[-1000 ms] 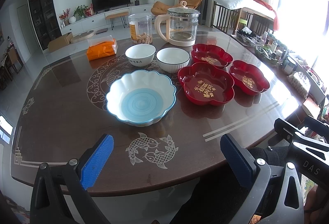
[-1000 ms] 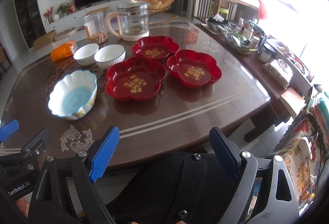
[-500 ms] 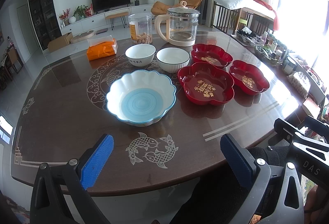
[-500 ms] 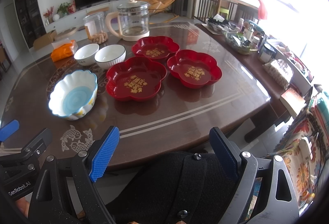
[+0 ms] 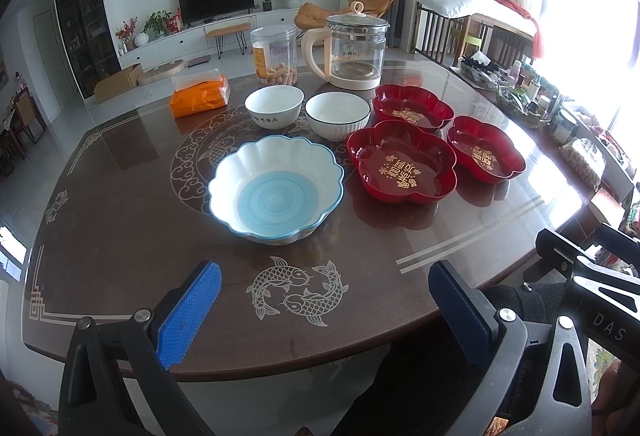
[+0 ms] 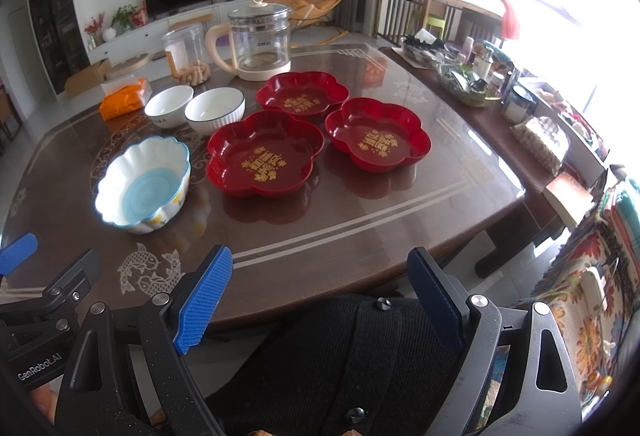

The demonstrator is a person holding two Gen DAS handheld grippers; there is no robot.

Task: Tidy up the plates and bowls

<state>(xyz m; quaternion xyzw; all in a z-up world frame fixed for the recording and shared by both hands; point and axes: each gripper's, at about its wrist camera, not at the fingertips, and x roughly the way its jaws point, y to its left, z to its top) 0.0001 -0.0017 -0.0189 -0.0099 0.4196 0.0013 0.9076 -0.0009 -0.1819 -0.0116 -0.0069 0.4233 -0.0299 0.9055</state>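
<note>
We hold the left tongs [image 5: 324,310] and right tongs [image 6: 320,300] spread wide and empty at the near edge of the surface [image 5: 120,204]. Nothing looks sorted yet: the scalloped blue bowl [image 5: 276,188] sits near left, two white bowls [image 5: 274,105] [image 5: 337,115] side by side behind it, and three red plates [image 6: 265,158] [image 6: 377,139] [image 6: 302,94] clustered to the right, none stacked. All the stacking remains, we judge. The gold lettering on the plates is unreadable, and our hands are mostly cut off.

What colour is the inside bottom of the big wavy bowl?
Light blue, with white sides, on the big wavy bowl; clearest in the left wrist view.
</note>
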